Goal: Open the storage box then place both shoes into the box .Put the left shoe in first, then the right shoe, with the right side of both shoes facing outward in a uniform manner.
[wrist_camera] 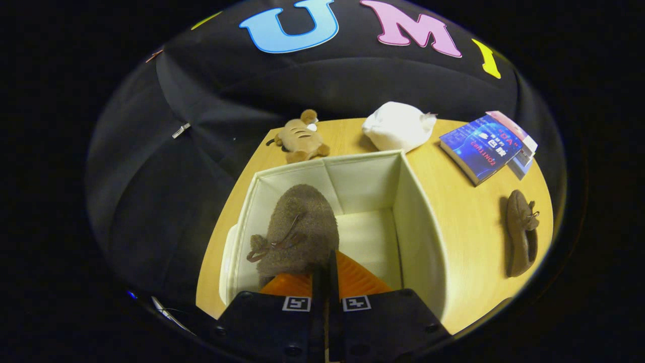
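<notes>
Over the open storage box (413, 212) the gripper (325, 275) is held, its two orange fingers (358, 277) drawn together until only a thin dark slit is left between them. A brown fuzzy shoe (300, 229) is seen hanging from the finger tips, its rear edge apparently pinched there, though the exact point of contact is hidden by the fingers themselves and a firm press from both sides cannot be confirmed. That shoe is suspended inside the box, toward its left wall, with the toe pointed away from the fingers and a small bow of brown lace shown on the side nearer that wall. The cream floor of the box can be made out to the right of the shoe, and a pale flap is visible outside the box's left wall. On the wooden table (463, 227), well apart from the box on its right, the second brown shoe (521, 234) is laid on its side. Beyond the box, a tan striped plush toy (300, 138) and a white plush toy (398, 126) are set near the table's far edge, and a blue book (481, 146) is placed farther to the right, resting on another thin book.
</notes>
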Available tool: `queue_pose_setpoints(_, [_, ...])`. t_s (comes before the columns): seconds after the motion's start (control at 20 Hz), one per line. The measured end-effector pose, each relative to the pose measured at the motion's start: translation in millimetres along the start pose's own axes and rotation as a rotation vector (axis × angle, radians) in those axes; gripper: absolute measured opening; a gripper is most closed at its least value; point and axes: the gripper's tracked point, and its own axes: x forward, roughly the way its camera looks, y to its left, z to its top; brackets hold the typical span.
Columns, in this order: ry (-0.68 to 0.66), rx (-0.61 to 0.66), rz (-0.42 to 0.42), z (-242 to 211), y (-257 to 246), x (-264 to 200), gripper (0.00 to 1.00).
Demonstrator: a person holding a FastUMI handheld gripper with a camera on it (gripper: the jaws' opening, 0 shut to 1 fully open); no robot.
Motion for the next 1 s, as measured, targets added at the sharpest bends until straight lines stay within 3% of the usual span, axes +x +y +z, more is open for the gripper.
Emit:
queue_pose_setpoints(0.1, [0.014, -0.006, -0.004, -5, 0, 4, 0.08])
queue_pose_setpoints(0.3, [0.042, 0.03, 0.067, -12, 12, 8, 0.31])
queue_pose_setpoints(0.45, [0.022, 0.048, 0.116, -4, 21, 3, 0.68])
queue_pose_setpoints(0.9, [-0.075, -0.037, 0.118, 17, 6, -24, 0.96])
queue_pose_setpoints(1.0, [-0.119, -0.052, 0.128, 31, 1, -39, 0.98])
